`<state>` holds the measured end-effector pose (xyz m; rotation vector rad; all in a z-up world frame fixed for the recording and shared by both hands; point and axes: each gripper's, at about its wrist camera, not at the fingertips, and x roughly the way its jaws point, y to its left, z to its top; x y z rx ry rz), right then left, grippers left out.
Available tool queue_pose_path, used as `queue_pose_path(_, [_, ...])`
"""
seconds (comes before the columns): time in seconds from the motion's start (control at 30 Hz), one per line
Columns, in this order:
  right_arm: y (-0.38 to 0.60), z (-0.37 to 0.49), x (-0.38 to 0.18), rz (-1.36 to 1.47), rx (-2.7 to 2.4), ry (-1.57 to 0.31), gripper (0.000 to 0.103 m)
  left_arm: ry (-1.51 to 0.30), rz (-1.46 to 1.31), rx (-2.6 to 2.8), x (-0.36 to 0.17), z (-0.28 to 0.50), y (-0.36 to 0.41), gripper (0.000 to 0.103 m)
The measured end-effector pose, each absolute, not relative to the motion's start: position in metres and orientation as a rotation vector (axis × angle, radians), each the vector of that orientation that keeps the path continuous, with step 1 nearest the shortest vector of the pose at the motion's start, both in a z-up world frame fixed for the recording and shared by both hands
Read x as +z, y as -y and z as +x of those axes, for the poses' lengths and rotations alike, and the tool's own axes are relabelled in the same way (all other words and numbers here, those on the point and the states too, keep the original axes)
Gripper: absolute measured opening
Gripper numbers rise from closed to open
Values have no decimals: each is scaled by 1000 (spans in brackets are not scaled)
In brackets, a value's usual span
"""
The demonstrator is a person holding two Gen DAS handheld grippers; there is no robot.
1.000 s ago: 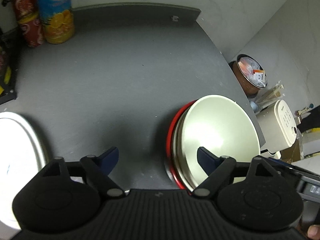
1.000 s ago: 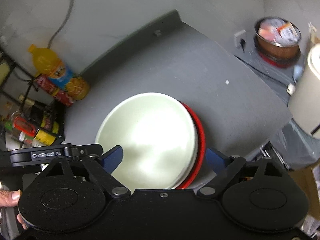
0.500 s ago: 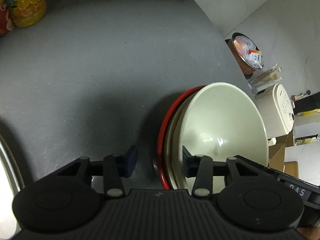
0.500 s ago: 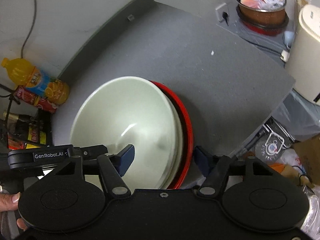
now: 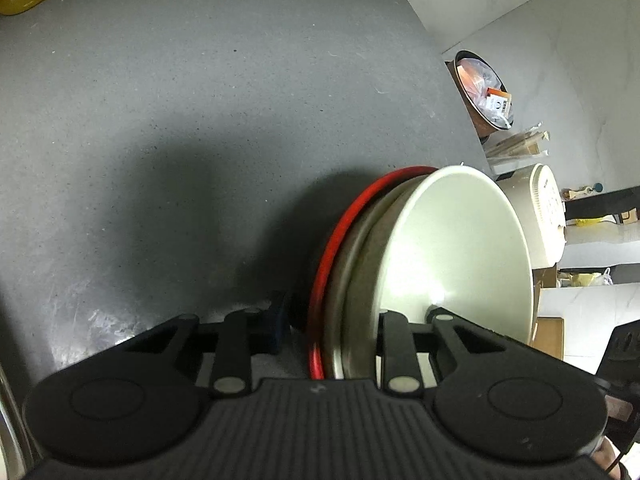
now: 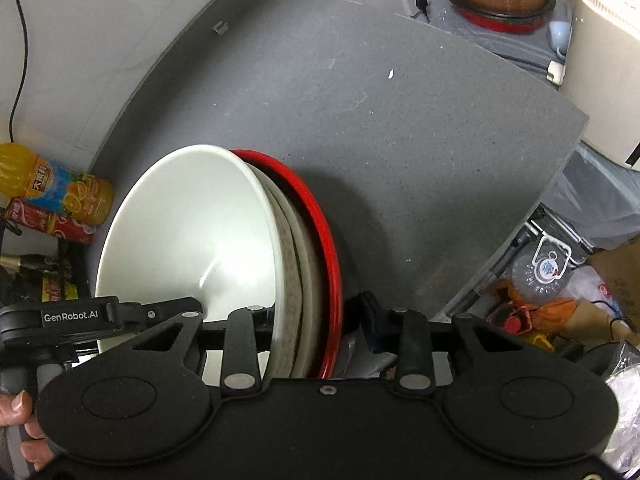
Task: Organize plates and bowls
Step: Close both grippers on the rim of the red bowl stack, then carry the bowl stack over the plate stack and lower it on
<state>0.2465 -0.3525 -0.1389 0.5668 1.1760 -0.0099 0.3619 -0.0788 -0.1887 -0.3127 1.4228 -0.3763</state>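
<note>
Gripping from both sides, the left gripper [image 5: 332, 320] and the right gripper [image 6: 316, 320] each have their fingers closed over the rim of a stack of dishes: a cream bowl [image 6: 188, 232] nested in a speckled plate [image 6: 290, 256] and a red plate [image 6: 330, 248], on the grey counter [image 6: 380, 132]. The stack looks tilted, though whether it has left the surface is hidden by the gripper bodies. Each inner fingertip is hidden behind the bowl wall. A juice bottle [image 6: 56, 190] and red can [image 6: 52, 222] stand by the wall, partly cut off. A thumb [image 6: 14, 404] shows at the frame edge.
</note>
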Motion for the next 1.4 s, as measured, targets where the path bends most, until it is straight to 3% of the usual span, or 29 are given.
queue_pose_path(0.5, [304, 250, -108, 459, 145, -1133, 34, -1335, -367, -267, -155, 329, 28, 25])
queue_pose_path(1.4, [124, 259, -75, 209, 656, -1155, 34, -1100, -623, 191, -95, 207, -151, 25])
